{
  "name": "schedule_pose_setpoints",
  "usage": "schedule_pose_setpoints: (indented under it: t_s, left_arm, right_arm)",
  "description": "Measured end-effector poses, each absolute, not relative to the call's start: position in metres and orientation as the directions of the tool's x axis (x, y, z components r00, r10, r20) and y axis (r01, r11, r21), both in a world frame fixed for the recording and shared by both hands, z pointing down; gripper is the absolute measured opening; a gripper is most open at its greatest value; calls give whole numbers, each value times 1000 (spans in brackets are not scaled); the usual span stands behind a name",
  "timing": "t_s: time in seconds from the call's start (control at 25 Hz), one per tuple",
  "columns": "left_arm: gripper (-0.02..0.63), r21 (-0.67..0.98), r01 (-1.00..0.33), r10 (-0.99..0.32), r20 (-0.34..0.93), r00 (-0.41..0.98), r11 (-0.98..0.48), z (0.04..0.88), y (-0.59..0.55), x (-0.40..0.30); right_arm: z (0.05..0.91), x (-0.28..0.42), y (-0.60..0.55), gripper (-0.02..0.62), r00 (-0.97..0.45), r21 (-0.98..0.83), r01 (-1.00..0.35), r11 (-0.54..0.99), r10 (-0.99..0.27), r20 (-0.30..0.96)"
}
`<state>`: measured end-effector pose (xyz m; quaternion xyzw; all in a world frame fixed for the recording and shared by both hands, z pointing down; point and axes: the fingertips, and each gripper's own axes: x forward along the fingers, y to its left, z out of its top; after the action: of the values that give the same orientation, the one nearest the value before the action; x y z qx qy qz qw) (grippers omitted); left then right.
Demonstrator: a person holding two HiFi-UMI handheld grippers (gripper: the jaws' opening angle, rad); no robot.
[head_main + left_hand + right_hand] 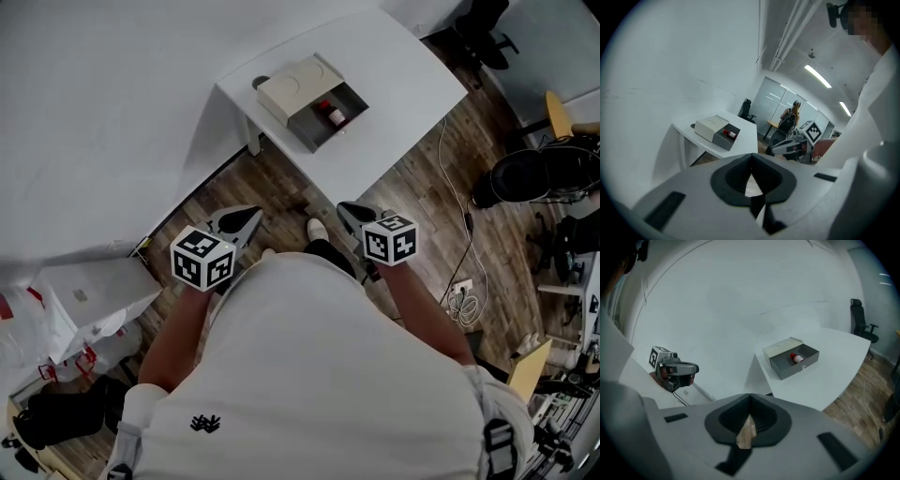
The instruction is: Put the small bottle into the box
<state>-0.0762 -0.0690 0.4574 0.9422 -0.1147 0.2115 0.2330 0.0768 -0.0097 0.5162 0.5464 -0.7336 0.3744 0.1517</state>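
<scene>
The small red bottle (pixel 334 114) with a white cap lies in the open grey drawer (pixel 323 127) of the beige box (pixel 298 84) on the white table (pixel 412 80). The left gripper view shows the bottle (pixel 730 134) and box (pixel 711 126) far ahead, and so does the right gripper view, with its bottle (pixel 797 357) and box (pixel 783 348). My left gripper (pixel 246 221) and right gripper (pixel 350 214) hang close to my body over the wooden floor, well short of the table. Both are shut with nothing between the jaws.
The white wall runs along the table's left. White boxes and a bag (pixel 75 300) stand on the floor at my left. Cables and a power strip (pixel 464 295) lie at the right, near dark office chairs (pixel 534 178). A person (pixel 792 115) stands far off.
</scene>
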Motion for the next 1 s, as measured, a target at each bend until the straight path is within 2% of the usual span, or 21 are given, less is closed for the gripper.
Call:
schedule_pose_setpoints:
  t_s: [1.0]
  left_arm:
    - [6,404,-328,-129,448,885,-854,462,-67,-94]
  right_arm:
    - [492,44,-23,6,-417,-366,-901,235,-703,576]
